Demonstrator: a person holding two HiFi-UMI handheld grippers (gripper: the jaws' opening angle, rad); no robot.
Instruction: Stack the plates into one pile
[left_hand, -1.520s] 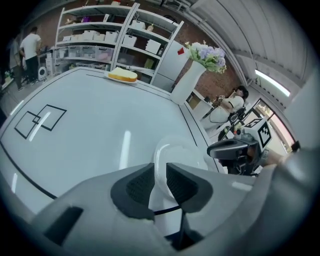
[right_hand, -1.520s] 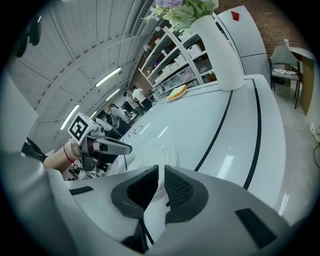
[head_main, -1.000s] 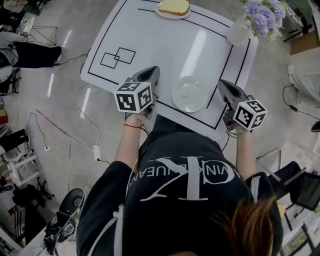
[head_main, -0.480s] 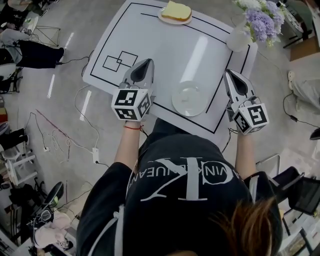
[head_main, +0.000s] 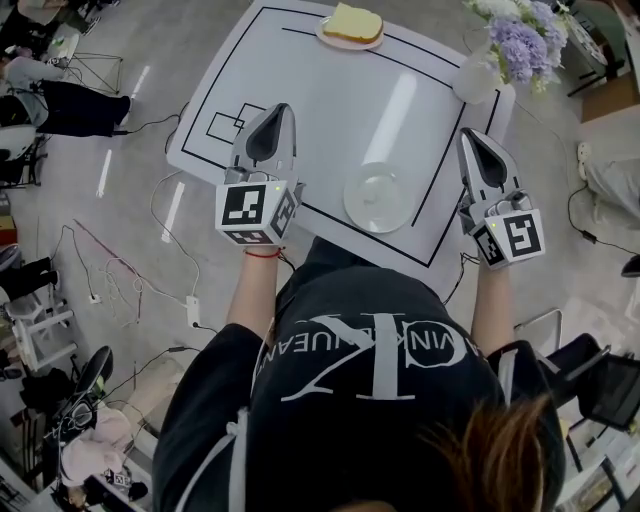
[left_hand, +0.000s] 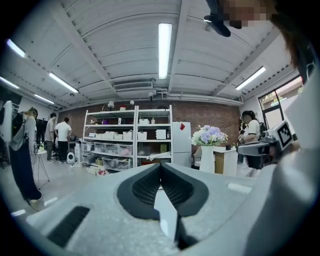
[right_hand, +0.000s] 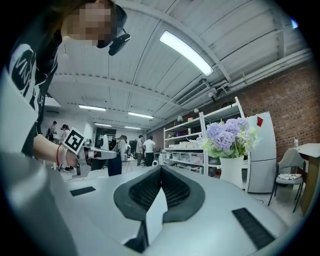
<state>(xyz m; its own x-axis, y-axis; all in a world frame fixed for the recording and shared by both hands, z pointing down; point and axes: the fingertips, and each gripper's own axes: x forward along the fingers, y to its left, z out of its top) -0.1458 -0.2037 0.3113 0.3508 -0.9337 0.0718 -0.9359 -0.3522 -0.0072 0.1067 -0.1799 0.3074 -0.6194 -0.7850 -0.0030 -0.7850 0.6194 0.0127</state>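
Two tools hang level over the near side of the counter (head_main: 330, 100), and both are empty. The left tool (head_main: 275, 118) sits at the near left, partly covering the two overlapping squares (head_main: 222, 125) drawn on the surface. Its own view shows the jaws pressed together with nothing between them. Over on the near right, the right tool (head_main: 474, 145) is the same story: jaws closed tight, nothing caught in them.

Between the pair lies an empty white plate (head_main: 380, 197), flat on the counter close to the person's edge and across the black border line. Neither tool touches it. The second plate (head_main: 340, 43) is well apart at the far edge, carrying a slice of bread (head_main: 352, 20). A white vase of purple flowers (head_main: 500, 45) stands at the far right corner. So the plates are still separate, not yet piled.
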